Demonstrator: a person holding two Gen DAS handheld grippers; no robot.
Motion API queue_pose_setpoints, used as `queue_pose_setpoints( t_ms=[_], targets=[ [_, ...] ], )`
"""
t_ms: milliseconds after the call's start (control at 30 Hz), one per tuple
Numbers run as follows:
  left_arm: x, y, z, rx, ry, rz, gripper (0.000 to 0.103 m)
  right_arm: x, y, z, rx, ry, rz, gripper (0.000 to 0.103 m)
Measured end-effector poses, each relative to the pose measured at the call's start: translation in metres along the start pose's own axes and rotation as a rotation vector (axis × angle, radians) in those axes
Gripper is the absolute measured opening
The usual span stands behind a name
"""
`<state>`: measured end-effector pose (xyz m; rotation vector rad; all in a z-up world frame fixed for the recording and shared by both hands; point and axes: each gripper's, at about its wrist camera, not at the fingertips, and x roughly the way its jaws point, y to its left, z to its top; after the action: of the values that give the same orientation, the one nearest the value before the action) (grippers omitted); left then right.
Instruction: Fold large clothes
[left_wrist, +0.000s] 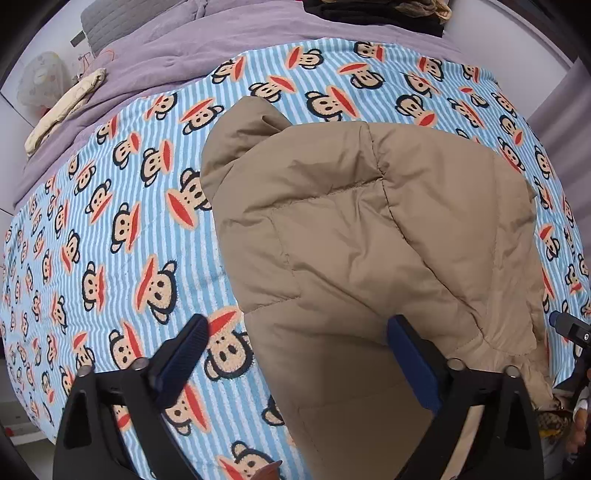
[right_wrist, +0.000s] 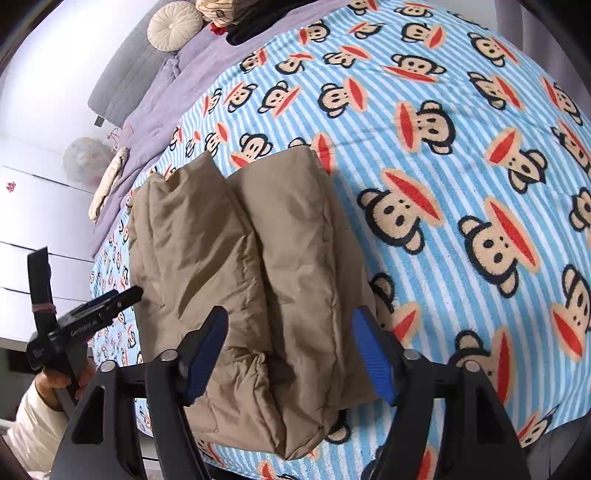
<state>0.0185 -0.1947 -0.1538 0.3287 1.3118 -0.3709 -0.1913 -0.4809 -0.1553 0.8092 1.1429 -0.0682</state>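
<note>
Up close, left gripper (left_wrist: 297, 341) wide open, blue pads (left_wrist: 184, 360) far apart, holding nothing. Hanging over the left edge of the tan puffy coat (left_wrist: 369, 236). Left pad over the monkey blanket (left_wrist: 110, 229), right pad over the coat.

Also wide open and holding nothing, right gripper (right_wrist: 290, 334). Tan puffy coat (right_wrist: 251, 266) down between its blue fingers (right_wrist: 373, 356), folded up into a fat bundle with two long puffy halves side by side. Cannot tell if the fingers touch the cloth.

Coat lying on the blanket with blue and white stripes and monkey faces (right_wrist: 461, 184), near the close edge of the bed. Farther back, a purple quilt (left_wrist: 192, 51) and a grey headboard (right_wrist: 129, 70). Round cream cushion (right_wrist: 174, 25) by the headboard. Folded cream cloth (left_wrist: 62, 110) on the purple quilt's edge.
</note>
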Motion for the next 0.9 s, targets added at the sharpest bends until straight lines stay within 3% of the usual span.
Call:
queue_pose_setpoints(
  t_ms=[100, 133, 167, 333, 567, 667, 800, 900],
  targets=[
    [0.0, 0.001, -0.004, -0.006, 0.004, -0.012, 0.103, 0.006, -0.011, 0.003, 0.025, 0.02, 0.019, 0.09],
    [0.001, 0.002, -0.004, -0.012, 0.007, -0.019, 0.103, 0.009, -0.014, 0.004, 0.03, 0.031, 0.022, 0.1],
    [0.002, 0.003, -0.005, -0.018, 0.011, -0.024, 0.103, 0.011, -0.016, 0.003, 0.034, 0.04, 0.025, 0.103],
    [0.008, 0.007, -0.008, -0.037, 0.028, -0.054, 0.103, 0.021, -0.027, 0.005, 0.054, 0.064, 0.062, 0.103],
    [0.015, 0.011, -0.008, -0.048, 0.034, -0.108, 0.103, 0.045, -0.035, 0.019, 0.041, 0.179, 0.079, 0.103],
    [0.018, 0.014, -0.008, -0.054, 0.042, -0.175, 0.103, 0.055, -0.037, 0.023, 0.046, 0.212, 0.095, 0.103],
    [0.024, 0.027, -0.011, -0.084, 0.067, -0.358, 0.103, 0.064, -0.037, 0.03, 0.033, 0.233, 0.124, 0.103],
    [0.035, 0.04, -0.015, -0.126, 0.098, -0.41, 0.103, 0.066, -0.038, 0.036, 0.039, 0.233, 0.195, 0.103]
  ],
)
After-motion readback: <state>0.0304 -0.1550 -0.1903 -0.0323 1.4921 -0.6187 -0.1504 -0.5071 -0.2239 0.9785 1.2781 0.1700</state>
